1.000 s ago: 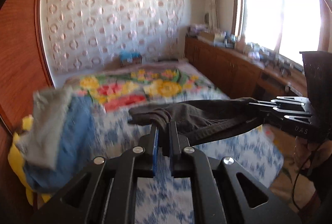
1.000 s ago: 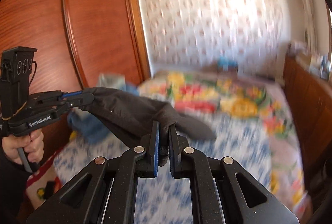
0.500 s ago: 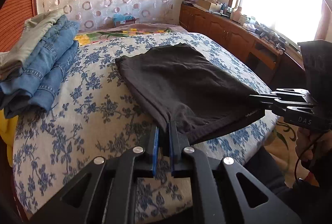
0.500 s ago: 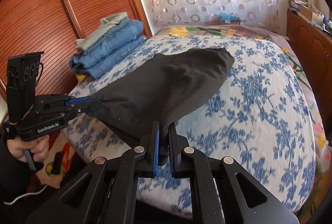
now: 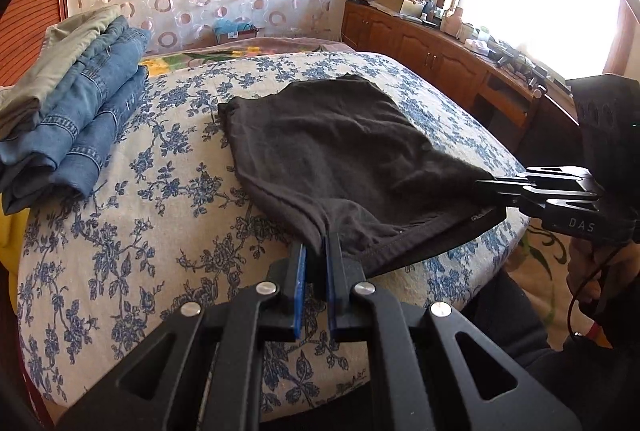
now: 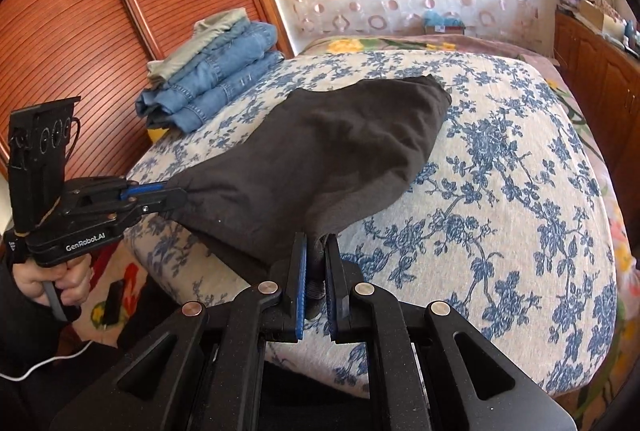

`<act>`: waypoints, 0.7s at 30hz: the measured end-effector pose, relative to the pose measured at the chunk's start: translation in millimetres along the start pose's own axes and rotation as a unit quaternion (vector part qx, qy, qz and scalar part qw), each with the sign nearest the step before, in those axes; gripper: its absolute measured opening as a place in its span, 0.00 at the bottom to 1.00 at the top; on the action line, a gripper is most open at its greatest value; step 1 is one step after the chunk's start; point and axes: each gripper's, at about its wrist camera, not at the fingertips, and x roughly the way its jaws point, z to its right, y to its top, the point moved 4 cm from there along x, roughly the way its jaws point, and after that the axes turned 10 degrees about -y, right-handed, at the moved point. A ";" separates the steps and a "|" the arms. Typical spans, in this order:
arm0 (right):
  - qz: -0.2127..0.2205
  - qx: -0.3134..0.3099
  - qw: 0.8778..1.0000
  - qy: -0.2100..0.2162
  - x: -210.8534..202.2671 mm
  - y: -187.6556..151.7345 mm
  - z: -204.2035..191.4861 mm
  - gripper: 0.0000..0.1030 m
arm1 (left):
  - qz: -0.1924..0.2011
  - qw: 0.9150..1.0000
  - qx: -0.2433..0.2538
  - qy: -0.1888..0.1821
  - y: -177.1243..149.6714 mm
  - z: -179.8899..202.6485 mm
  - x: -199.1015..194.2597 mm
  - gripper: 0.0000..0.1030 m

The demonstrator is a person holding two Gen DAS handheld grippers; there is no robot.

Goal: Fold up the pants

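Note:
Dark grey pants (image 5: 340, 147) lie folded on the blue-flowered bed cover (image 5: 152, 215), their far end flat and their near edge lifted slightly. My left gripper (image 5: 316, 251) is shut on the near left corner of the pants. My right gripper (image 5: 486, 187) pinches the near right corner, with a hand behind it at the right edge. In the right wrist view the same pants (image 6: 320, 159) stretch between my right gripper (image 6: 316, 251), shut on bunched cloth, and my left gripper (image 6: 176, 195) at the left.
A stack of folded jeans and a grey-green garment (image 5: 76, 111) sits on the bed's left side (image 6: 212, 83). A wooden wardrobe (image 6: 100, 15) stands beyond it. A low wooden cabinet with clutter (image 5: 448, 51) runs under the window at right. Patterned floor mat (image 6: 116, 287) below the bed edge.
Both grippers came down with the pants, which went from hanging in the air a second ago to lying spread on the bed. In the last half second almost nothing moved.

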 end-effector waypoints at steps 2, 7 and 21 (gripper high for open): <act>0.004 0.000 1.000 0.001 -0.4 6.3 2.1 0.05 | 0.004 1.000 0.001 -0.002 5.4 -1.2 -1.2 0.05; 0.015 0.001 1.000 0.007 2.3 24.2 9.0 0.05 | 0.014 1.000 0.006 -0.009 29.8 -9.3 0.6 0.05; 0.025 0.025 0.999 0.015 39.9 77.1 37.6 0.05 | 0.015 1.000 -0.011 -0.015 78.5 -43.8 36.3 0.05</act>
